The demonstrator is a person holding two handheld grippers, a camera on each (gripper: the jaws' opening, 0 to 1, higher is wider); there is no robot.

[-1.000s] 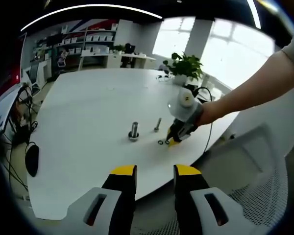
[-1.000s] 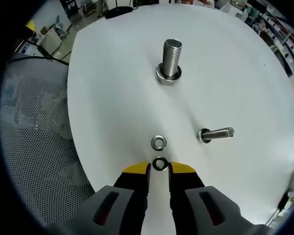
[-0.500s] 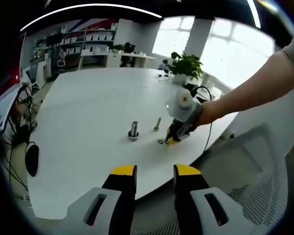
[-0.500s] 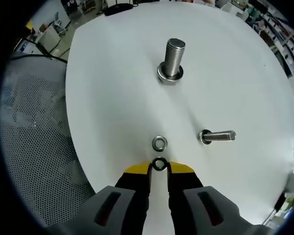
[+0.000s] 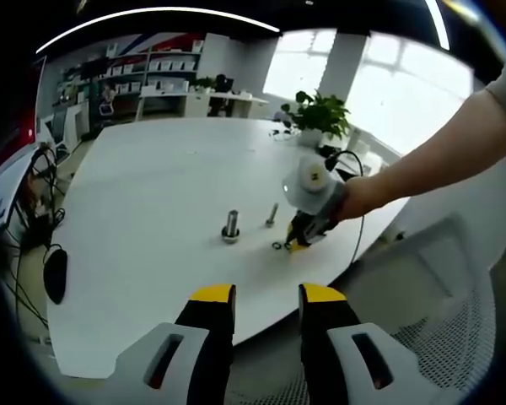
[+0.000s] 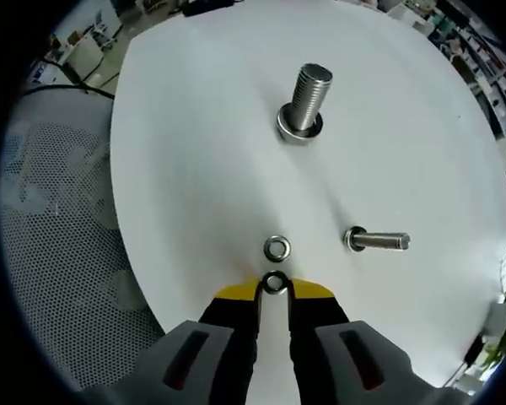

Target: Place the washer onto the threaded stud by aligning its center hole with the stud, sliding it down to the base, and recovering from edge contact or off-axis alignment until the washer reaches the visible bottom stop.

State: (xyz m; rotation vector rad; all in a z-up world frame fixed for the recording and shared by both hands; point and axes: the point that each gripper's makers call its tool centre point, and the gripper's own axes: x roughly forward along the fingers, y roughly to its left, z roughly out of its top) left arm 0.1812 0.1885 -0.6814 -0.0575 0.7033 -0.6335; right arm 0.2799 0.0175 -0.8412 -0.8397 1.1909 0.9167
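Right tongs [image 6: 274, 291] pinch a dark washer [image 6: 275, 282] on the white worktop [image 6: 194, 169] near the upright stud [image 6: 308, 99], while left tongs [image 5: 267, 297] hang narrowly parted, empty.

In your left gripper view, the washers [image 5: 277, 245] beside your right gripper [image 5: 299, 244] are too small to separate. In your right gripper view, the yellow fingertips [image 6: 236, 293] hide the dark washer's [image 6: 275, 283] edges.
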